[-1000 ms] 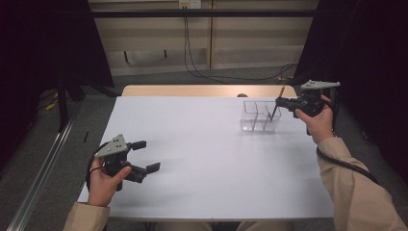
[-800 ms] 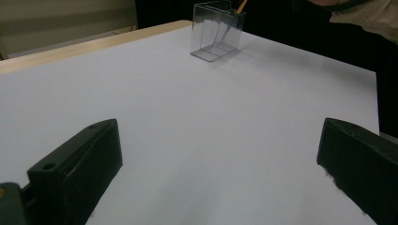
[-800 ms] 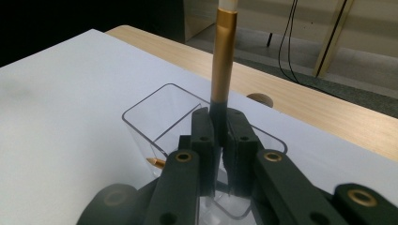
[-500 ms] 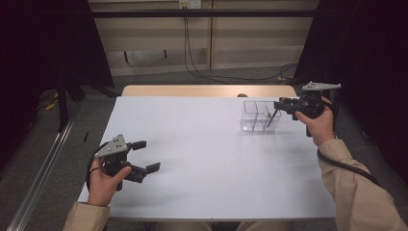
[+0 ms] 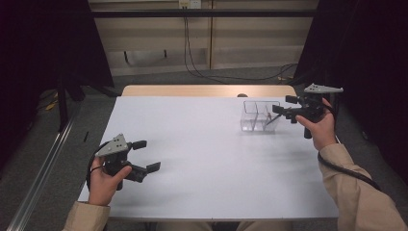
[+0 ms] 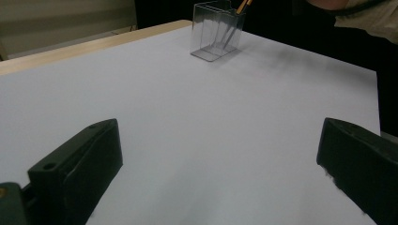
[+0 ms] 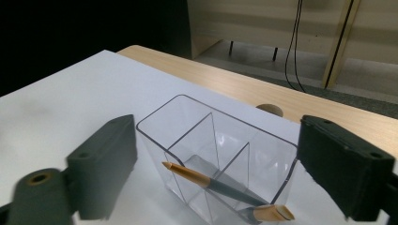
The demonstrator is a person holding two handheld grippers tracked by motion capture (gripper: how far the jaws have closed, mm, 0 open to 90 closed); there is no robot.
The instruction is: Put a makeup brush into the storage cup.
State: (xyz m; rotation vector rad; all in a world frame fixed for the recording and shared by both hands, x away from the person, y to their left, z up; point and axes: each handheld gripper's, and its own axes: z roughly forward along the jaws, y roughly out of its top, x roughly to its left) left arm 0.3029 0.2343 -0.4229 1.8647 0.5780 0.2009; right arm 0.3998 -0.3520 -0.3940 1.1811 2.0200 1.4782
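A clear plastic holder (image 5: 260,116) with dividers stands at the back right of the white table (image 5: 207,159). A thin tool with a tan tip and a grey shaft (image 7: 211,180) leans inside it; its tan end (image 6: 243,5) pokes above the rim. My right gripper (image 5: 284,104) hovers just right of the holder's top. Its jaws have just been opening and stand wide apart (image 7: 218,136), touching nothing, with the tool lying free below them. My left gripper (image 5: 148,155) is open near the front left, its jaws (image 6: 220,140) spread over bare table.
A wooden strip (image 5: 207,90) runs along the table's far edge, with a small round knob (image 7: 270,110) on it behind the holder. Cables (image 5: 192,67) trail on the floor beyond. Dark curtains flank both sides.
The right gripper's jaws have opened and let go of the thin tool, which now leans free in the holder. Both hands have stayed where they were.
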